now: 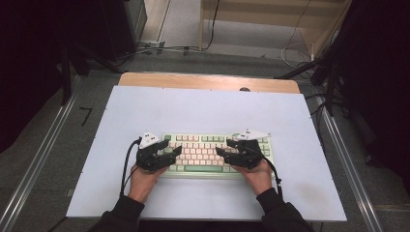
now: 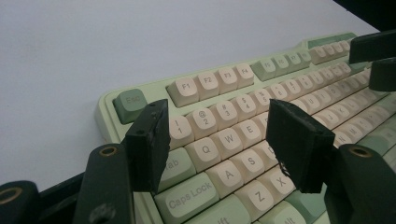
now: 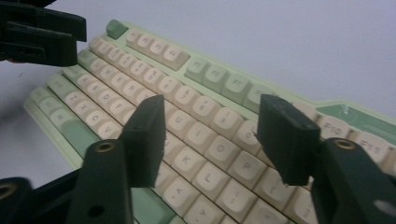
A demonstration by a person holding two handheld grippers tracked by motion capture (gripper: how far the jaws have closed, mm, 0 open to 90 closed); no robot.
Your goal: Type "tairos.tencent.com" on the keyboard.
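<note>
The keyboard point(image 1: 212, 153) lies near the counter's point(image 1: 203, 108) front edge. Both the left gripper point(image 1: 175, 151) and right gripper point(image 1: 221, 152) hover over it, fingers open. It looks rigid, fairly heavy, with loose-capped keys; grip its end edges.

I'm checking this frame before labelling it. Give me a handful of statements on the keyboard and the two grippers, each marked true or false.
1. The keyboard lies on the white table top. True.
2. The left gripper is shut on a keycap. False: its jaws stand apart above the keys, holding nothing.
3. The right gripper is open over the keyboard. True.
4. The keyboard's case is black. False: it is pale green with cream and green keys.
5. Both grippers hover at the far edge of the table. False: they are over the keyboard, near the person's side.
</note>
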